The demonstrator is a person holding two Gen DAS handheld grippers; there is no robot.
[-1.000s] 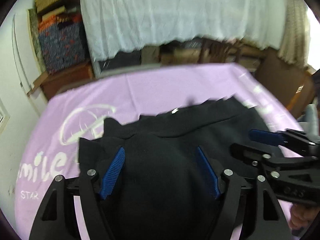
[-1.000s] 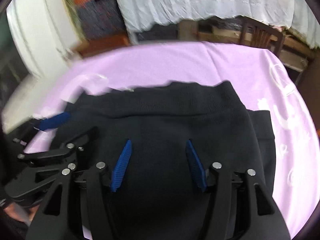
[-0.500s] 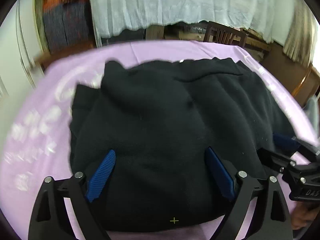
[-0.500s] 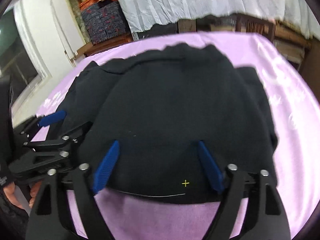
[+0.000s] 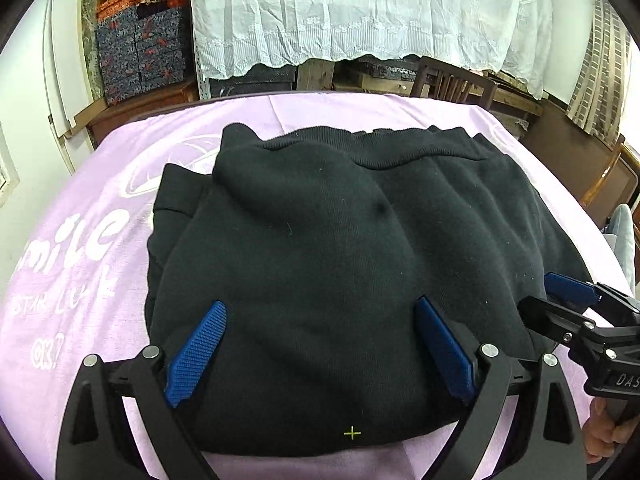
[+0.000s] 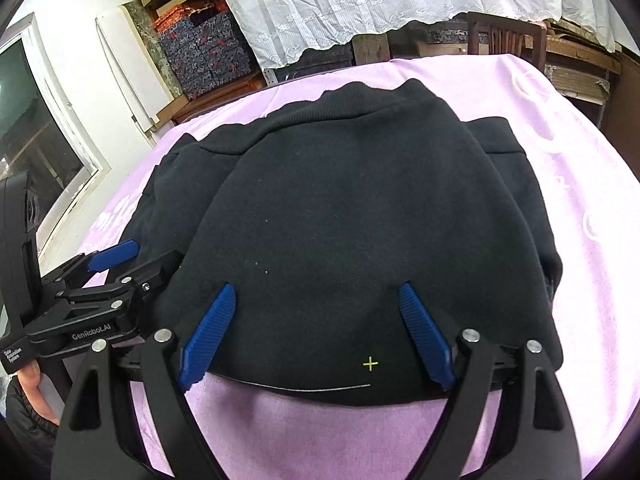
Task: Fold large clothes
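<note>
The left gripper (image 5: 320, 312) is pointing steeply down over the near edge of the black sweater (image 5: 344, 248), its two blue pads standing wide apart with nothing pinched between them; the cloth is lying under the gap, and whether the pads are brushing it cannot be told. The right gripper (image 6: 316, 294) is tilting down in much the same way beside it, jaws likewise released and spread over the sweater's near edge. Each gripper is showing at the edge of the other's view: the right one low on the right side, the left one low on the left side. Fingers of a hand (image 5: 604, 432) are wrapping the right gripper's handle, and part of another hand (image 6: 34, 384) is gripping the left one's.

The sweater is lying folded into a thick, roughly square bundle on a lilac cloth (image 5: 92, 240) with white printing, which is covering the table. A ribbed band is running along the far side of the bundle, and lower layers are sticking out at both sides. The top layer is bulging slightly and its near fold is rounded.
</note>
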